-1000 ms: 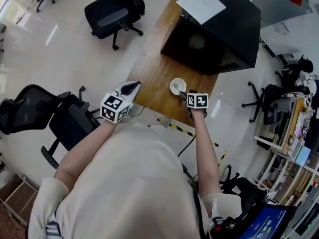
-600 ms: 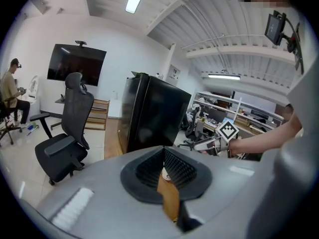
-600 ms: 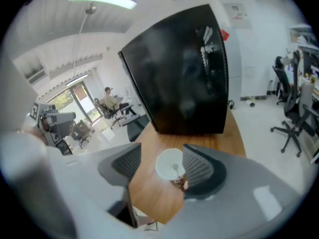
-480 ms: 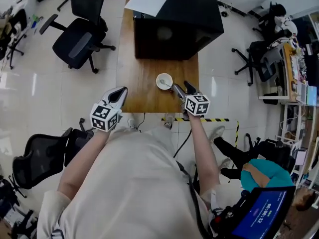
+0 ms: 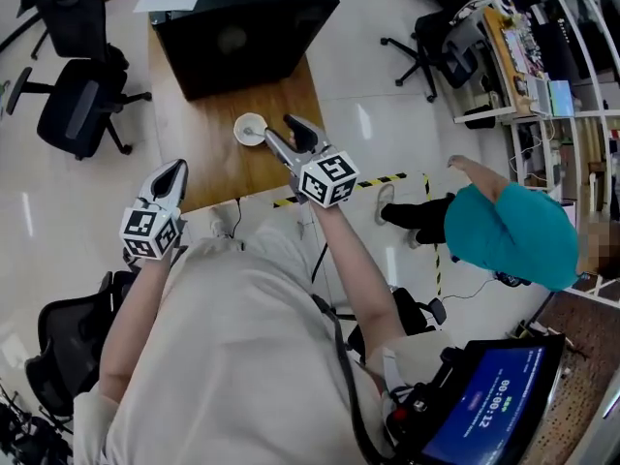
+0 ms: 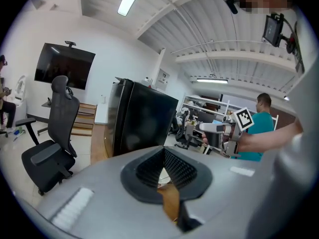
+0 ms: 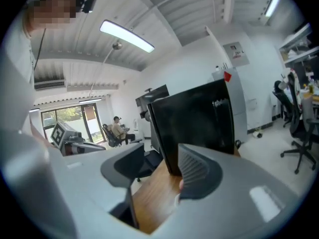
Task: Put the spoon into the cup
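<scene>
On the wooden table (image 5: 203, 158), near its right edge and in front of the black box (image 5: 242, 22), stands the white cup (image 5: 251, 129). The spoon (image 5: 254, 136) appears to lie inside it, though it is too small to make out clearly. In the head view the right gripper (image 5: 281, 129) shows just right of the cup, not touching it. Its jaws stand apart with nothing between them and have just been closing a little. Through the gap, its own view shows only bare wood and the box. The left gripper (image 5: 172, 174) is held at the table's near left corner, well apart from the cup, its jaws together and empty. A person in teal (image 5: 499, 231) is on the floor to the right.
</scene>
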Action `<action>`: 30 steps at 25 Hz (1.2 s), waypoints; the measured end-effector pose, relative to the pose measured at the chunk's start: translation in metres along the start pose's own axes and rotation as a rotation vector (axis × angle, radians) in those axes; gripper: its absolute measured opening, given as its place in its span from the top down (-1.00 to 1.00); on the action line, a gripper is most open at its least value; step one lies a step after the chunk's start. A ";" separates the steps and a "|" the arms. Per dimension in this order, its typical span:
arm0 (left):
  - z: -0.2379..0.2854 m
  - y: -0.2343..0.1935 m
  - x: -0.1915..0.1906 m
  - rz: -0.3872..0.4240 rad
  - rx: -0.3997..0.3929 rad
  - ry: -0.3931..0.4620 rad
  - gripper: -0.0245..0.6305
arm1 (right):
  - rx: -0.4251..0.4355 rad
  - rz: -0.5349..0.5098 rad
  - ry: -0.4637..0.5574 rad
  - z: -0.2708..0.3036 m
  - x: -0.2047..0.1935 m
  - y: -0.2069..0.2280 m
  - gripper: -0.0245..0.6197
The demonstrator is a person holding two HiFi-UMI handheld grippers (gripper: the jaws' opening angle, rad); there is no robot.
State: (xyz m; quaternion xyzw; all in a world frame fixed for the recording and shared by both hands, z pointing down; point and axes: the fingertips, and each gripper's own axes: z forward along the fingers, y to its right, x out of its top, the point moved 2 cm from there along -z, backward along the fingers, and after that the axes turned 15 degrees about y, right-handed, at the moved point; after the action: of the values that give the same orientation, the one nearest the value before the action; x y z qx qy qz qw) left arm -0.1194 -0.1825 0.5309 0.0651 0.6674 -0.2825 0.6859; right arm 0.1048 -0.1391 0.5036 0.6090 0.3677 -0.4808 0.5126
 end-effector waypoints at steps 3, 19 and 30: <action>0.003 0.011 0.003 0.007 0.023 0.018 0.92 | 0.025 -0.009 0.043 -0.015 0.012 -0.001 0.25; 0.003 0.148 -0.044 -0.009 0.170 0.070 0.92 | 0.037 -0.022 0.088 -0.190 0.035 0.064 0.34; -0.054 0.237 -0.078 0.008 0.262 0.071 0.92 | 0.050 0.026 0.097 -0.305 0.022 0.077 0.38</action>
State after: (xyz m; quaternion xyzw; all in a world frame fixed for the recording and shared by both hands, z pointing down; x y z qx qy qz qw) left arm -0.0505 0.0629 0.5319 0.1669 0.6483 -0.3619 0.6488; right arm 0.2463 0.1425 0.5070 0.6489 0.3723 -0.4529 0.4850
